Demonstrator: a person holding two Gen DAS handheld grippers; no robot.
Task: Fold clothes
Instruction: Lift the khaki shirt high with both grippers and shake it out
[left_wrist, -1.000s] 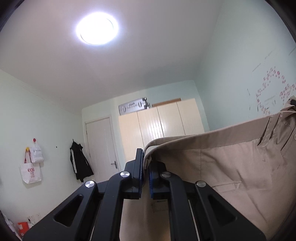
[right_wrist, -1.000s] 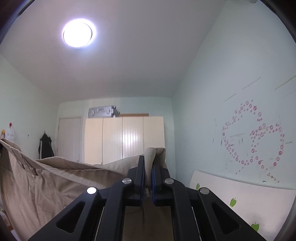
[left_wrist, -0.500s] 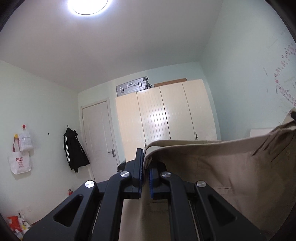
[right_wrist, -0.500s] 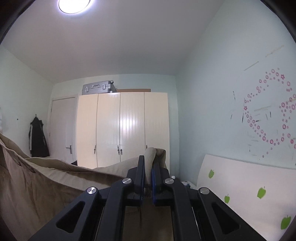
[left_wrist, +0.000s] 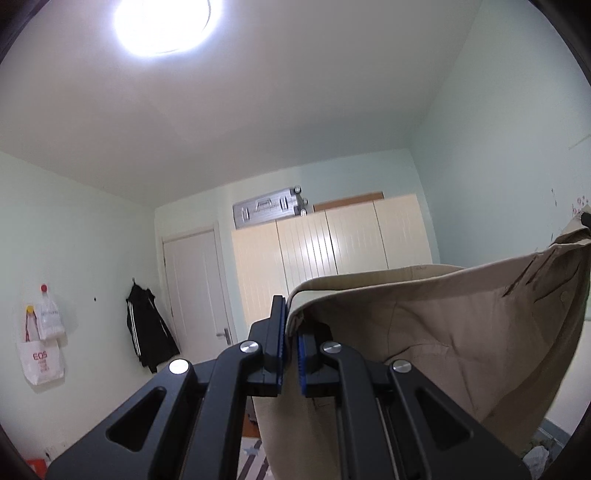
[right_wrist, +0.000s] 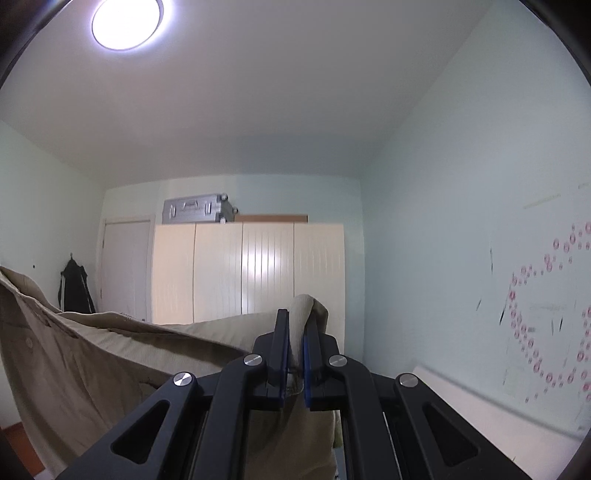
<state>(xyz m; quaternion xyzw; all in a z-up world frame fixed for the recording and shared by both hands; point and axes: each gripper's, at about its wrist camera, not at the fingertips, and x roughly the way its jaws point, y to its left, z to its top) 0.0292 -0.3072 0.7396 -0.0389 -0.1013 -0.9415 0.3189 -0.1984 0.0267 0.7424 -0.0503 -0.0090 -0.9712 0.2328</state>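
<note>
- Before the cream wardrobe (left_wrist: 328, 254), the left gripper (left_wrist: 290, 345) is clenched on one end of the beige trousers (left_wrist: 443, 332); the cloth edge sits between its blue pads.
- To the right of the wardrobe (right_wrist: 247, 273) in the other view, the right gripper (right_wrist: 294, 360) grips the other end of the trousers (right_wrist: 110, 350), and a fold of cloth rises above its fingertips.
- The trousers hang in the air between the two grippers, below the wardrobe's top, sagging in the middle.
- On top of the wardrobe lies a silver suitcase (left_wrist: 267, 208).
- Left of the wardrobe are a white door (left_wrist: 195, 291) and a black jacket (left_wrist: 149, 332) hanging on the wall.
</note>
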